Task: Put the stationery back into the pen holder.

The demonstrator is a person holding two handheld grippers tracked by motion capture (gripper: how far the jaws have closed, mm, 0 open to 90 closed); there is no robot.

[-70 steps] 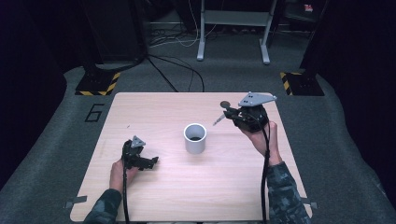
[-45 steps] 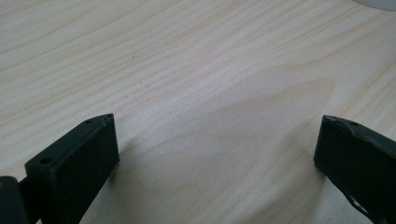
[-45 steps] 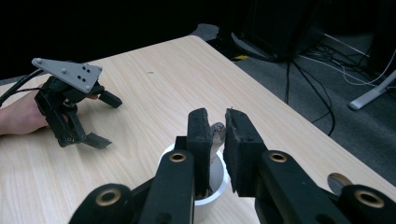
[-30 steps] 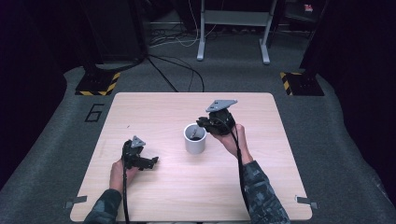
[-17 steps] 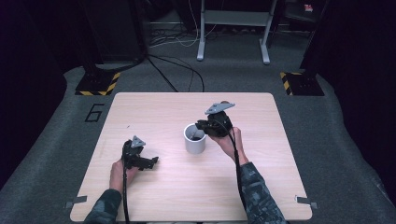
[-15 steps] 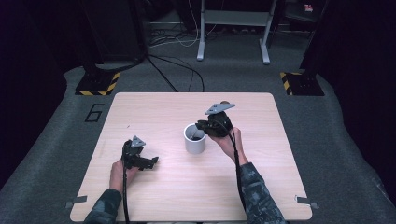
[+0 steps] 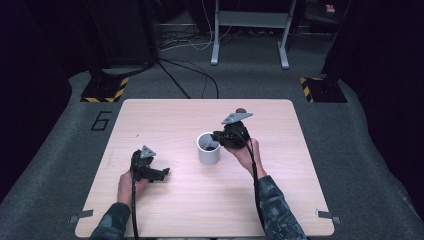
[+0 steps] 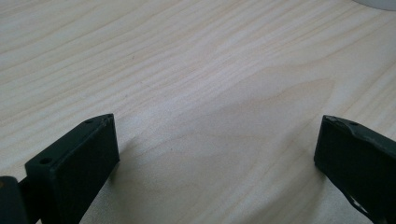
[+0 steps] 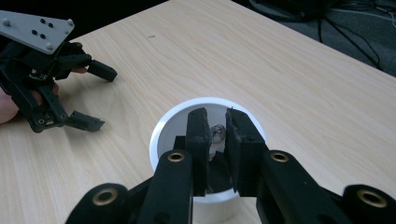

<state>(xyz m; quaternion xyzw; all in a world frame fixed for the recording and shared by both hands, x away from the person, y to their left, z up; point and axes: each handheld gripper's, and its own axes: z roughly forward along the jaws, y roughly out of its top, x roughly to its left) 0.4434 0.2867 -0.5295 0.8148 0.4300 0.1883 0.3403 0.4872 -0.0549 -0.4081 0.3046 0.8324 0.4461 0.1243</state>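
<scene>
Nearest, the left gripper (image 7: 161,173) rested on the table (image 7: 165,215), jaws wide and empty. Farther off, the right gripper (image 9: 215,122) had dropped into the white cup (image 9: 161,130), clamped on a small metal piece (image 9: 216,132), likely about to release it.

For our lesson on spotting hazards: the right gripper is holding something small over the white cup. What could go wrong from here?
1. The right gripper pinches only a small greyish item; it could slip and drop before being placed.
2. Its jaws sit just inside the white cup near the rim; a sideways nudge might tip the cup.
3. The left gripper rests open and apart, so nothing steadies the cup.
</scene>
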